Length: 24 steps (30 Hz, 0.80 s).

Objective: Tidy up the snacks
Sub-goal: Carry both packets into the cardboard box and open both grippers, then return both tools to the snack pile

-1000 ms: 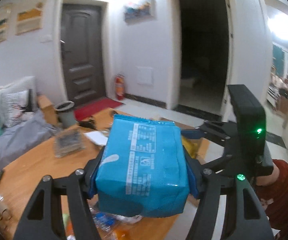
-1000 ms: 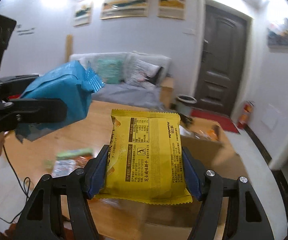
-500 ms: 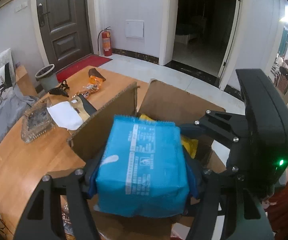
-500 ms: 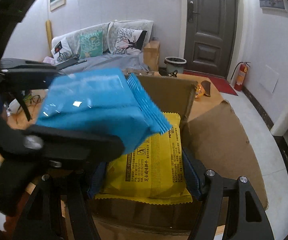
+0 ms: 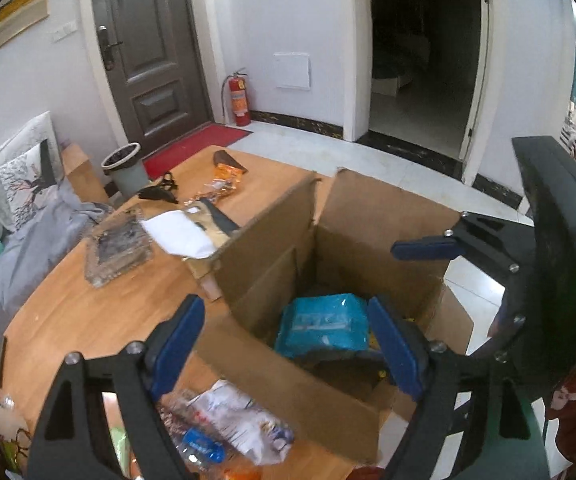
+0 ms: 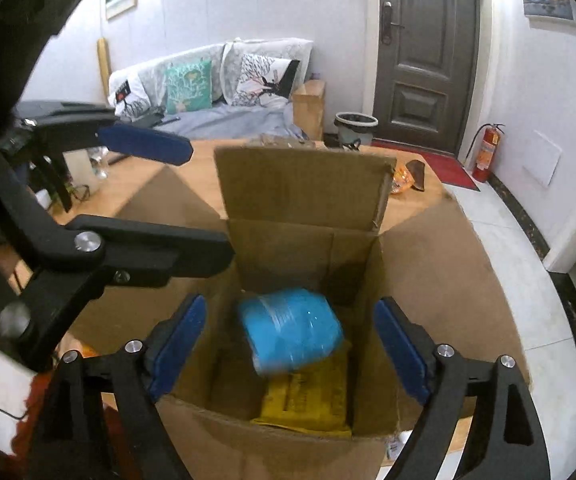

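Note:
An open cardboard box [image 5: 271, 248] [image 6: 300, 192] stands on the wooden table. The blue snack packet [image 5: 324, 326] [image 6: 292, 332] is inside it, blurred in the right wrist view, on top of the yellow packet [image 6: 308, 396] at the bottom. My left gripper [image 5: 283, 344] hangs over the box with its jaws opening; no pad touches the blue packet below. My right gripper [image 6: 290, 346] is also above the box, jaws opening and nothing pressed between them. The left gripper [image 6: 207, 200] reaches in from the left, and one of the right gripper's pads [image 5: 424, 249] shows from the other side.
A glass tray [image 5: 117, 248], white paper [image 5: 177, 234], scissors [image 5: 159, 190] and an orange wrapper [image 5: 223, 178] lie on the table [image 5: 87, 320] behind the box. Loose packets [image 5: 223, 424] sit at the near edge. A sofa [image 6: 215, 92] and bin [image 6: 354, 128] stand beyond; tiled floor lies right.
Both grippers came over the box and tipped down. The left let go of the blue packet and the right let go of the yellow one; both packets dropped into the box.

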### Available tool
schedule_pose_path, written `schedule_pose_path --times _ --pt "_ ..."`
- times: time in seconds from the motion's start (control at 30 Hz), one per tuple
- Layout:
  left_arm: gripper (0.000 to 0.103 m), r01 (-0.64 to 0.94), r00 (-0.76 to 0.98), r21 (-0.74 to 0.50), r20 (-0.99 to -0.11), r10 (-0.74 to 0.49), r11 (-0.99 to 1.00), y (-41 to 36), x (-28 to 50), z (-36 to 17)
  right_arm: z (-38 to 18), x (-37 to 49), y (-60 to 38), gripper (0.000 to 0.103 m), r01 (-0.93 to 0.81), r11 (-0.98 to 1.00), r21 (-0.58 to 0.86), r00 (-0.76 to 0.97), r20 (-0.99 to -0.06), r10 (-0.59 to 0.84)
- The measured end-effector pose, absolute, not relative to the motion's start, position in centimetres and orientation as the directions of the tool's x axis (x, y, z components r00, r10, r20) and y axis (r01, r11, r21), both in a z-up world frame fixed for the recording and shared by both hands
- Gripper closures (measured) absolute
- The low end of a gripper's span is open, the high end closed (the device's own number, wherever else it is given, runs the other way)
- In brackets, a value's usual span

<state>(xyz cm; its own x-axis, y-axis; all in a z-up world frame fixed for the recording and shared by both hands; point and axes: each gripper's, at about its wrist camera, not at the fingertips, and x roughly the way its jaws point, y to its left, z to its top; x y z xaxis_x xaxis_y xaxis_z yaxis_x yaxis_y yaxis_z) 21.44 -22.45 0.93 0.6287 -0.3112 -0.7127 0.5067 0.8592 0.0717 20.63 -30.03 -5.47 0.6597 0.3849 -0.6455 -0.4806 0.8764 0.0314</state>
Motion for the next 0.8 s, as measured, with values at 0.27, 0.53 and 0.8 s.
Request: schedule_pose_path --times 0.27,0.53,0.8 --pt "0.021 0.422 0.695 0.076 -0.666 -0.269 0.903 -15.9 17.3 3.6 -1.5 17.1 -27.0 0.002 -0.539 0.841 0.047 0.679 -0.566 0.467" --pt "0.012 0.275 0.78 0.082 -0.602 -0.173 0.958 -6.4 12.0 5.0 0.7 13.7 -20.1 0.0 -0.592 0.805 -0.041 0.693 -0.536 0.483" --pt "0.012 0.094 0.8 0.059 -0.599 -0.04 0.994 2.3 8.1 1.4 -0.3 11.8 -14.0 0.0 -0.662 0.749 -0.027 0.653 -0.512 0.558"
